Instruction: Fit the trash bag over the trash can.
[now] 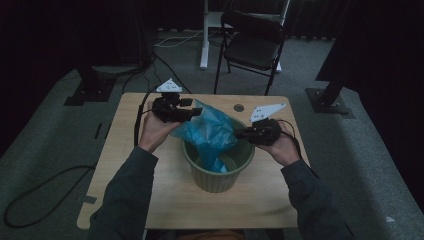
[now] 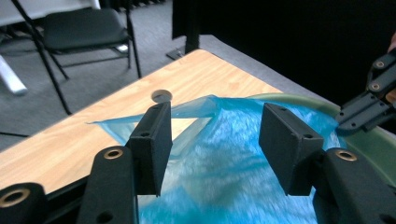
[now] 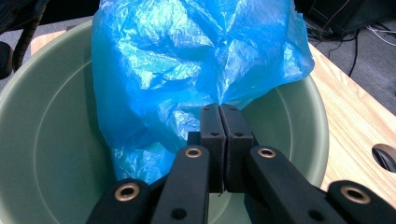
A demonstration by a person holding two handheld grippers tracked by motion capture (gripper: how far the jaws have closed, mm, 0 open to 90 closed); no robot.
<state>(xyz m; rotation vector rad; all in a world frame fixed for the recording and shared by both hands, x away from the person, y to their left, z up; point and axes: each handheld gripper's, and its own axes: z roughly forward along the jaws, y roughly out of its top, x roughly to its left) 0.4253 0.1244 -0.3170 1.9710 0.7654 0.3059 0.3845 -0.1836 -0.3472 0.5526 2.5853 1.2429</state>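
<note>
A blue plastic bag (image 1: 210, 132) rises out of a green ribbed bin (image 1: 220, 180) in the middle of the wooden table. My left gripper (image 1: 192, 107) is at the bag's upper left edge. In the left gripper view its jaws (image 2: 217, 144) stand wide open, with the bag (image 2: 219, 163) lying between and below them and the pads clear of it. My right gripper (image 1: 239, 134) is at the bag's right side over the bin rim. In the right gripper view its jaws (image 3: 219, 108) are pressed together on the bag's (image 3: 187, 60) edge, above the bin (image 3: 46, 140).
The table (image 1: 260, 200) has a round cable hole (image 1: 238, 107) behind the bin. A black folding chair (image 1: 252, 42) and a white desk leg stand on the carpet beyond the far edge. Black stand bases and cables lie on the floor at both sides.
</note>
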